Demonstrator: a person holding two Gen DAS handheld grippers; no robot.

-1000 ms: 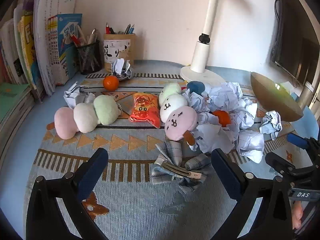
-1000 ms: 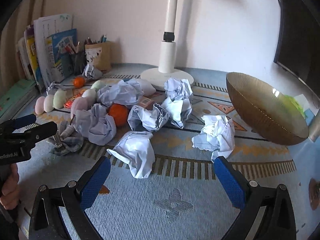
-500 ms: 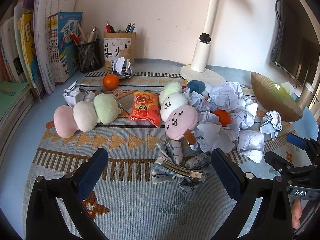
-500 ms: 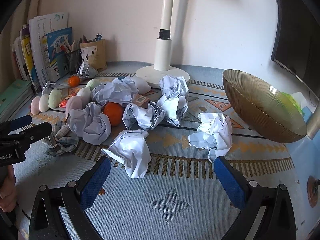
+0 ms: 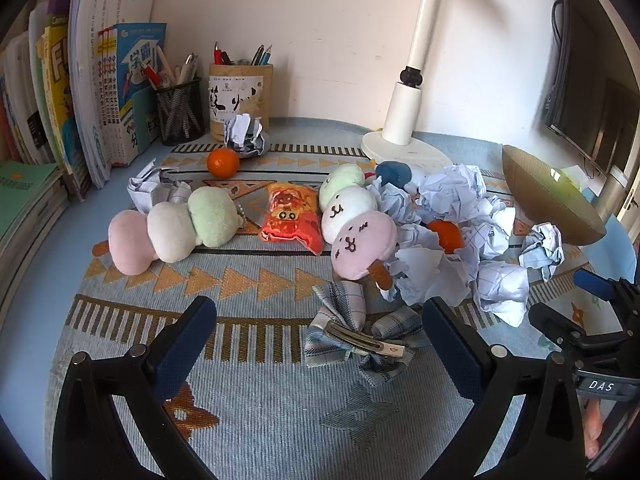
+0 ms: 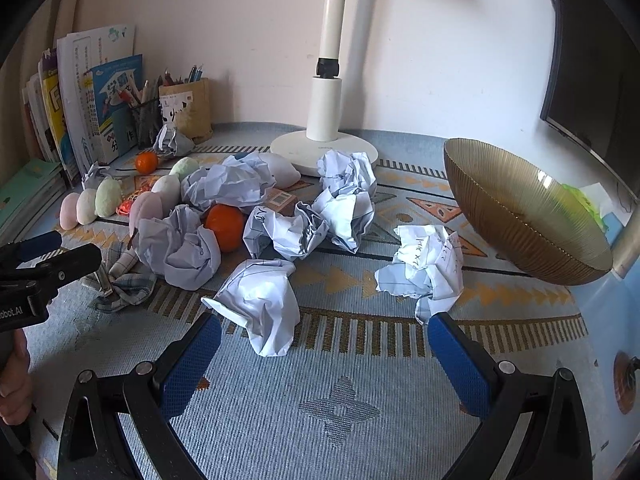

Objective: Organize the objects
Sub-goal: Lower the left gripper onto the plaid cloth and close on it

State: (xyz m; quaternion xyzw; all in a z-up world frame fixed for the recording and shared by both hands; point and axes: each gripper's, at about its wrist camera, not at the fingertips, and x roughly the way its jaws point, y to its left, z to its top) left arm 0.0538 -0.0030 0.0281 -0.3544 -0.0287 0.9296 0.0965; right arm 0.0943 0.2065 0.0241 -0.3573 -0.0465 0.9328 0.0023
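Clutter covers a patterned mat (image 5: pixel 260 412). Two three-ball plush skewers (image 5: pixel 172 230) (image 5: pixel 356 216) lie either side of a red snack packet (image 5: pixel 292 218). A plaid hair clip (image 5: pixel 360 332) lies just ahead of my open left gripper (image 5: pixel 318 344). Several crumpled paper balls (image 6: pixel 260 300) (image 6: pixel 424 268) surround an orange (image 6: pixel 226 226); another orange (image 5: pixel 223 163) sits further back. My right gripper (image 6: pixel 324 360) is open and empty, close to the nearest paper ball. A gold bowl (image 6: pixel 520 212) stands at the right.
Books (image 5: pixel 80 100) stand along the left wall beside two pen holders (image 5: pixel 180 108) (image 5: pixel 240 100). A white lamp base (image 6: pixel 324 148) sits at the back. A dark monitor (image 6: pixel 592 60) fills the right edge. A hand (image 6: pixel 14 388) holds the left gripper.
Both grippers have pulled back and risen slightly, so the clutter sits a little farther away. Both stay open and no object on the mat has moved.
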